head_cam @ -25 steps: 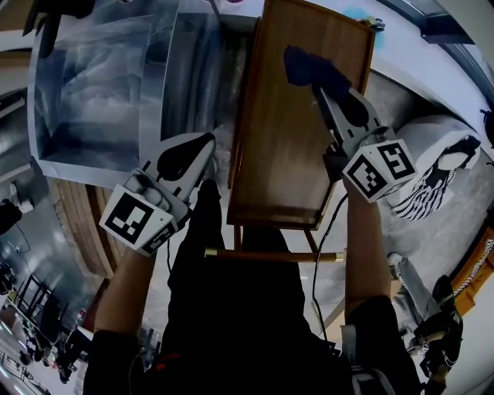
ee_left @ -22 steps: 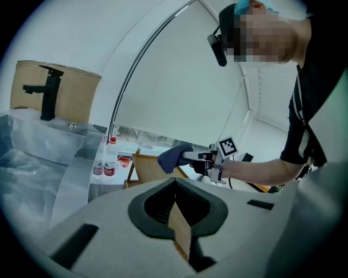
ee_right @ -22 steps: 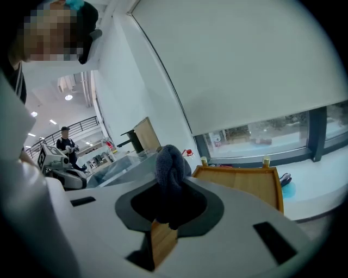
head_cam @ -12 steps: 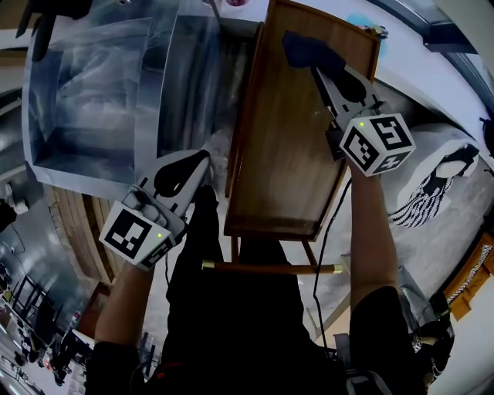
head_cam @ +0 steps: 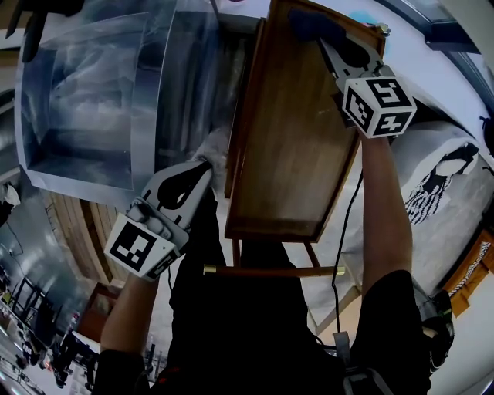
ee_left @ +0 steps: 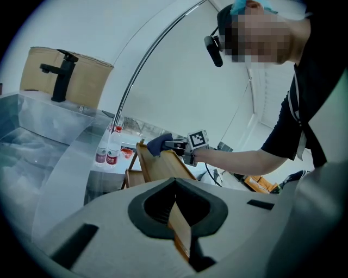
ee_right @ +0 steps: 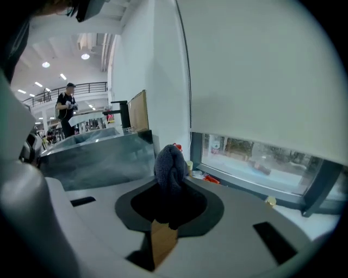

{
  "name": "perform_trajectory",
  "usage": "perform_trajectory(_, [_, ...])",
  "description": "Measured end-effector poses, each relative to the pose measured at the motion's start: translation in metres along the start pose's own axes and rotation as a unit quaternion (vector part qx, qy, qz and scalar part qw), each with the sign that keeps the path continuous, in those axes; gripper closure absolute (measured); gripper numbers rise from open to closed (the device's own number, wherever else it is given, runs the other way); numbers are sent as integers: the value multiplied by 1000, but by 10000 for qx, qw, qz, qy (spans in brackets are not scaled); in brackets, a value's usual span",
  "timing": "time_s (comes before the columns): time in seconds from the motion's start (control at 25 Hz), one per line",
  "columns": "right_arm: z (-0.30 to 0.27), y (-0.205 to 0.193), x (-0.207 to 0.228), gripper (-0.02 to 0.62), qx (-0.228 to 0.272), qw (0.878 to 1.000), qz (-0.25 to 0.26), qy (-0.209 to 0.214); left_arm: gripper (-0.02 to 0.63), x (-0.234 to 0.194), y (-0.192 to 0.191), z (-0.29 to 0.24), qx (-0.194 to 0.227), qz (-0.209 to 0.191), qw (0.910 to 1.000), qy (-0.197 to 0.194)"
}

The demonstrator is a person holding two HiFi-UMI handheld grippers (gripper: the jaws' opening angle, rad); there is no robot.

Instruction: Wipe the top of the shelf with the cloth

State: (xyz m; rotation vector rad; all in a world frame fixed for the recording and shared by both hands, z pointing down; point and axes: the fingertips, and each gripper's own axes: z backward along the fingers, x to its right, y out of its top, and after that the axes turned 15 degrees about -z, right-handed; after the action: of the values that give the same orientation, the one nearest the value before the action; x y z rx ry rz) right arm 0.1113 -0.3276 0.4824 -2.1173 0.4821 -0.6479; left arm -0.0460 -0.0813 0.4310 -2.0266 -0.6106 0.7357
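While its jaws are pressed together on the dark blue bunched cloth (ee_right: 169,162), the right gripper (ee_right: 169,183) reaches out over the far end of the brown wooden shelf top (head_cam: 293,139). From the head view, this right gripper (head_cam: 326,40) holds the cloth (head_cam: 309,21) down on the wood at the far edge, near the far right corner. The board is long, bare and smooth, with a raised lip along its sides.

The left gripper (ee_left: 174,183) has its tips meeting and nothing between them; a strip of the shelf's wood shows behind them. In the head view it (head_cam: 202,167) hangs just beside the shelf's left edge, near a crumpled white rag (head_cam: 215,150).

Left of the shelf stands a shiny steel sink (head_cam: 77,100) with a black tap (ee_left: 61,68).
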Motion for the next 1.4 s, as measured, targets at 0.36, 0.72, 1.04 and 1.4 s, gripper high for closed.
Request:
perform_trajectory(0.36, [-32,2,1,540,-117,9939,1040,-352,589,1,-6,6,61,102,9999,6])
perform_trajectory(0.72, [-45,-40,-16,540,-667,9806,1812,-341,589,7,-2,9,145,198,9997,-85])
perform_trajectory(1.04, [-44,-75,-25,540,-1168,9621,2428,-419,589,14,8,16,247,208,9993,-192])
perform_trajectory(1.4, [-39,-104,-43,540,-1548,9490,2721,-376,589,20,14,29,304,189,9990,-257])
